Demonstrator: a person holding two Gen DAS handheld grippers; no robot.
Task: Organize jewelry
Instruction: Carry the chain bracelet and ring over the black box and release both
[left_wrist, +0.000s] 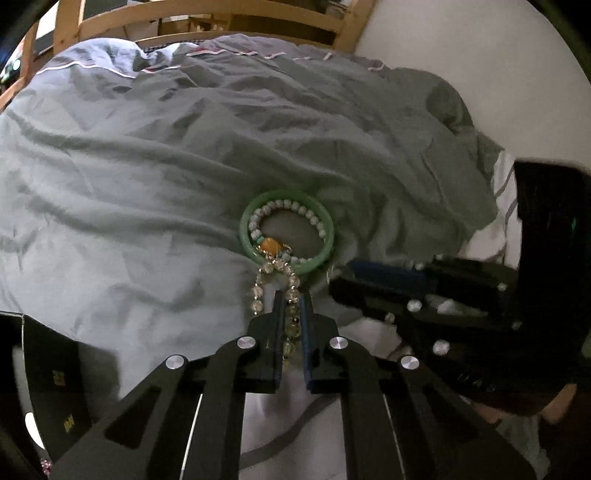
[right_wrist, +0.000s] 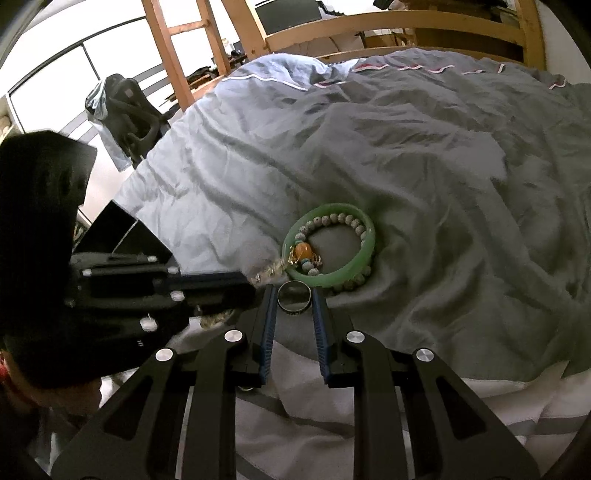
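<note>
Bed: covered by a rumpled grey-blue quilt; a wooden frame stood behind it.

Left hand-held gripper: clenched on a strand of clear beads, which ran between its 2 fingers and trailed up to the bangle's near edge.

Right hand-held gripper: grasping a dark metal ring between its 2 blue-padded fingers, just in front of the bangle.

Green bangle: lay flat on the quilt, near mid-bed.

Pale bead bracelet: curled mostly inside the bangle, partly lapping over its near rim.

Orange bead: sat on that bracelet, at the bangle's near-left inner side.
</note>
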